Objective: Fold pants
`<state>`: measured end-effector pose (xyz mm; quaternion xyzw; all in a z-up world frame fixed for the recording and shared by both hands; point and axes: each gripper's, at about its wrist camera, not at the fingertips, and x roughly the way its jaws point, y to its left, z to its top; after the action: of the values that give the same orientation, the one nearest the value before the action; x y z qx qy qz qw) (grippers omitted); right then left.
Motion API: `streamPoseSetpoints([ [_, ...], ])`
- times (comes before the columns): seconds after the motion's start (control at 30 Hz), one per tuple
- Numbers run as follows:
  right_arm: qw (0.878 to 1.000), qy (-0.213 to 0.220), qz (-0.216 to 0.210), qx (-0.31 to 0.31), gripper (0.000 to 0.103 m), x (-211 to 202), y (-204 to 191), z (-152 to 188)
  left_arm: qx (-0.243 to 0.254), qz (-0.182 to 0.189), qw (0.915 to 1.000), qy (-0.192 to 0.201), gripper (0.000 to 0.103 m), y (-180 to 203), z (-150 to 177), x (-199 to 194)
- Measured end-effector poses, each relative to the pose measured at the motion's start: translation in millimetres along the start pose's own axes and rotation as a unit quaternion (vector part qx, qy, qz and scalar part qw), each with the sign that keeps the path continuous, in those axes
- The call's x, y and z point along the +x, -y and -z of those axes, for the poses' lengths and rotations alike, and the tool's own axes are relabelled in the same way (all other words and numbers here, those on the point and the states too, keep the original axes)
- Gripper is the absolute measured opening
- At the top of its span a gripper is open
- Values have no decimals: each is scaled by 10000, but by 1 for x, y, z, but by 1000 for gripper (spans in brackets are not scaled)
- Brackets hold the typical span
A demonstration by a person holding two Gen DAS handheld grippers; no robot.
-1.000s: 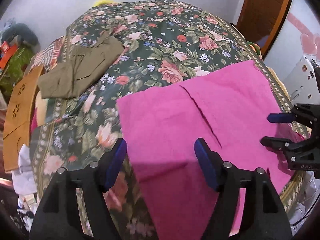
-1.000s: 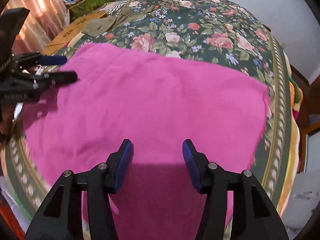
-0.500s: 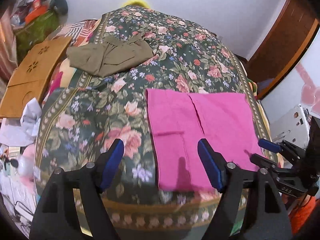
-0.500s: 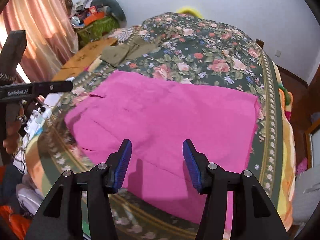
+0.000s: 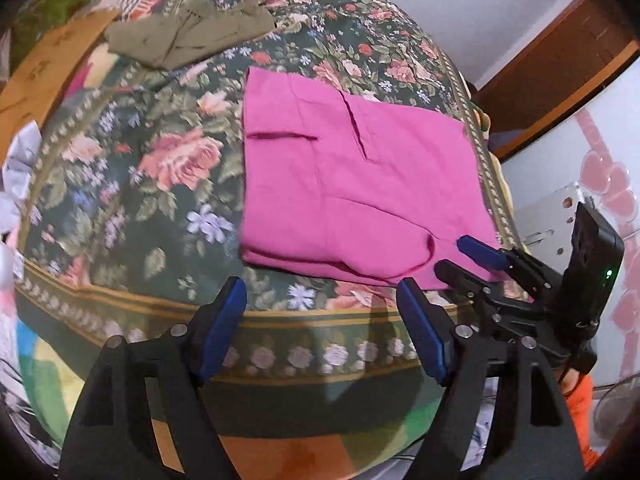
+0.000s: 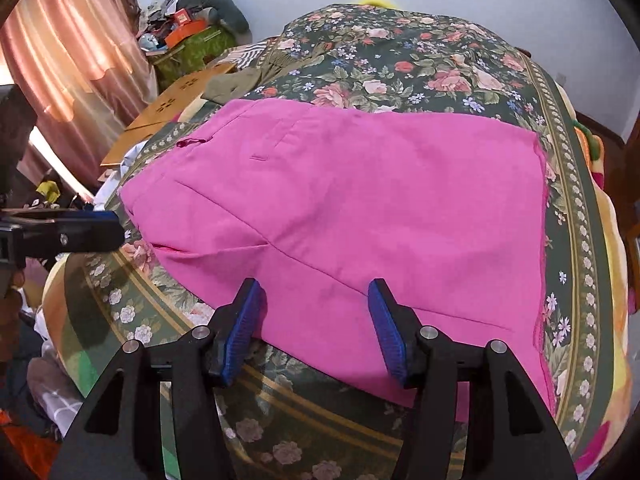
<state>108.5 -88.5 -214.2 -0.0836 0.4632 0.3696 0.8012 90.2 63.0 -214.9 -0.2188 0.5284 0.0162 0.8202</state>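
1. Pink pants (image 5: 360,184): folded into a flat, roughly rectangular stack, lying on the near part of the bed, close to its front edge. A pocket slit and a seam opening show on the upper layer; a curved fold edge lies at the near corner by the right gripper's fingertips.
2. Same pants, right wrist view (image 6: 360,216): the fabric spreads across most of the frame, its near edge lying over the bedspread's border directly ahead of the right gripper.
3. Right gripper (image 6: 316,320): jaws apart, empty, blue pads either side of the pants' near edge. In the left wrist view its two fingers are separated at the near right corner of the pants; whether they touch the cloth cannot be told.
4. Left gripper (image 5: 322,328): jaws wide apart, holding nothing, poised off the front edge of the bed, short of the pants.
5. Floral bedspread (image 5: 160,184): dark green with pink roses and a patterned border, covering the bed beneath the pants.
6. Olive garment (image 5: 188,34): folded, lying at the far left of the bed, well apart from the pink pants.
7. Brown cardboard panel (image 6: 172,108): beside the bed's left side.
8. Pink curtain (image 6: 72,52): at left, lit from behind.
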Motion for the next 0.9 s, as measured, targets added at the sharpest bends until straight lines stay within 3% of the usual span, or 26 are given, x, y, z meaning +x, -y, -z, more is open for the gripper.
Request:
streamPoseSetpoints([
  [0.13,10000,48,-46,-30,52,1,1,3,-199,337,9992,-47,84,-1,-3,6],
  [0.4,9998,12,-184,-37,52,1,5,3,-962,895,9913,-108,85,-21,-22,18],
  [0.5,9997,22,-236,-36,52,2,6,4,-1074,904,9901,-35,85,-22,-25,21],
  [0.57,9996,29,-269,-27,52,1,7,4,-1040,745,9918,36,77,-19,-28,22],
  [0.63,9996,42,-283,-22,52,1,7,5,-1000,394,9942,96,47,-18,-32,23],
  [0.7,9995,59,-297,-13,52,1,8,5,-965,230,9950,106,32,-19,-34,24],
  [0.8,9995,57,-297,27,52,0,8,4,-750,76,9968,246,24,-15,-34,21],
  [0.9,9994,37,-290,198,52,-6,9,1,-223,-456,9965,662,20,2,-37,13],
])
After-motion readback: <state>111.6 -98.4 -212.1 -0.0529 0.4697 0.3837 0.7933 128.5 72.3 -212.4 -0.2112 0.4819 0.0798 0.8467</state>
